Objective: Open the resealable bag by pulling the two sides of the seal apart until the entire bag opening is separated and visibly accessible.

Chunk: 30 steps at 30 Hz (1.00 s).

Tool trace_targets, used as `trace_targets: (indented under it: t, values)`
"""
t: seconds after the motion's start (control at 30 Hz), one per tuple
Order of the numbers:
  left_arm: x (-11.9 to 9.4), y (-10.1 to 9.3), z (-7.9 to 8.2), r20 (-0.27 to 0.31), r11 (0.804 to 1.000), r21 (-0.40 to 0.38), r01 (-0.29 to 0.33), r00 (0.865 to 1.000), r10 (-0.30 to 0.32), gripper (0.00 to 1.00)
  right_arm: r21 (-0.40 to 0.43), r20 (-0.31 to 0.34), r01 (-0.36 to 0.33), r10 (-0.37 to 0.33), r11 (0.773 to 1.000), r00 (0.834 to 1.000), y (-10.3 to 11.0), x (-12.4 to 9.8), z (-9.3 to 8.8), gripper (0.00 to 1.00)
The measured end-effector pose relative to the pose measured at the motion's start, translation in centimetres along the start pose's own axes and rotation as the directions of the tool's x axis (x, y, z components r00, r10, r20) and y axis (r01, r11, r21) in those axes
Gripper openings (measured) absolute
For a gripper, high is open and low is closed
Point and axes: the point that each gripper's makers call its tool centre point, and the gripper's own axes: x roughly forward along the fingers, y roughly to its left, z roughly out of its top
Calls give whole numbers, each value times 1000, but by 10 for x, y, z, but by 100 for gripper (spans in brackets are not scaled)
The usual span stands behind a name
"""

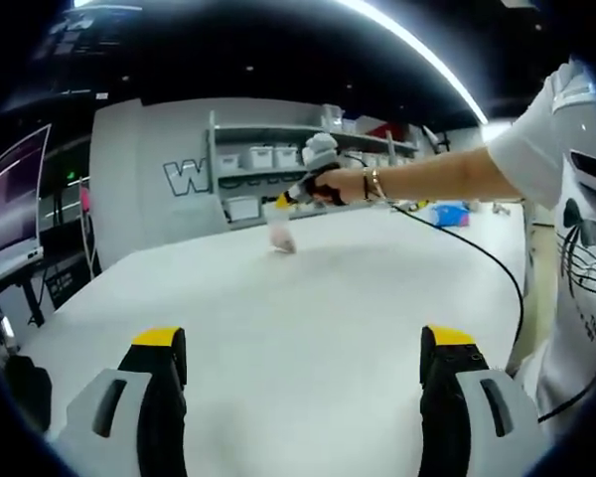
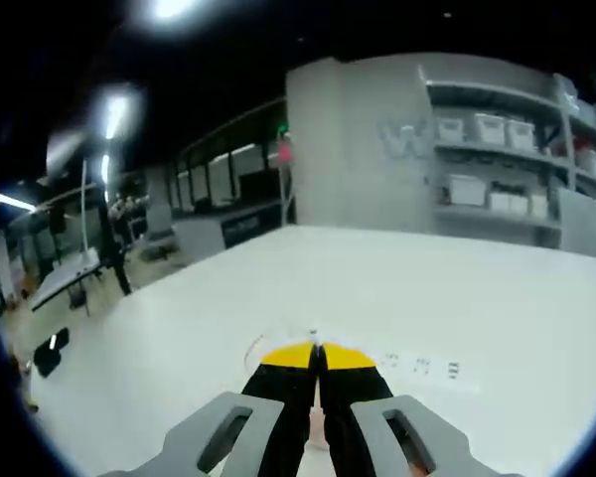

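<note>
Resealable bag [image 1: 281, 235], small, clear plastic, one only: in the left gripper view it hangs under the tips of the right hand-held gripper [image 1: 285, 202], far ahead of the left hand-held gripper's [image 1: 303, 343] own jaws, its lower edge touching or just above the white tabletop [image 1: 308, 328]; I cannot tell which. In the right gripper view the right hand-held gripper [image 2: 316, 356] has its yellow-tipped jaws pressed together, clenched on a thin clear strip that reads as the bag's top edge [image 2: 313, 340]; the rest of the bag lies below the jaws, with faint printing on the plastic off to their right.

Left hand-held gripper: released, jaws wide apart, nothing between them, well apart from the bag.

Judgement: seal not yet parted. One side looks pinched; the other side has no hold on it.

Risks from here:
- The right jaws may be gripping both walls of the seal at once. Pulling would then only drag the whole bag, not split it.
- Thin, slick film could slip out of a narrow pinch under load.
- The hanging bag may swing as the left gripper closes in, so it could miss the free lip or catch both layers.

Count: one bag, two hand-held grippers, one tabletop, one person's forearm [image 1: 432, 179] wearing bracelets. Grey shelving [image 1: 278, 149] with white bins stands beyond the tabletop.
</note>
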Motion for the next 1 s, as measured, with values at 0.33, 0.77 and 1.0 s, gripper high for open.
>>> trace_targets:
  t: [0.33, 0.77, 1.0]
  values:
    - [-1, 9, -1, 4, 1000, -8, -9, 1000, 9, 97, -53, -25, -14, 13, 999, 1000, 29, 18, -16, 0]
    - [-4, 11, -3, 9, 1000, -18, -12, 1000, 12, 97, -138, -97, -73, 60, 988, 993, 66, 34, -64, 0]
    - [-6, 12, -1, 15, 1000, -16, -12, 1000, 13, 97, -164, -125, -123, 103, 979, 987, 76, 42, -72, 10]
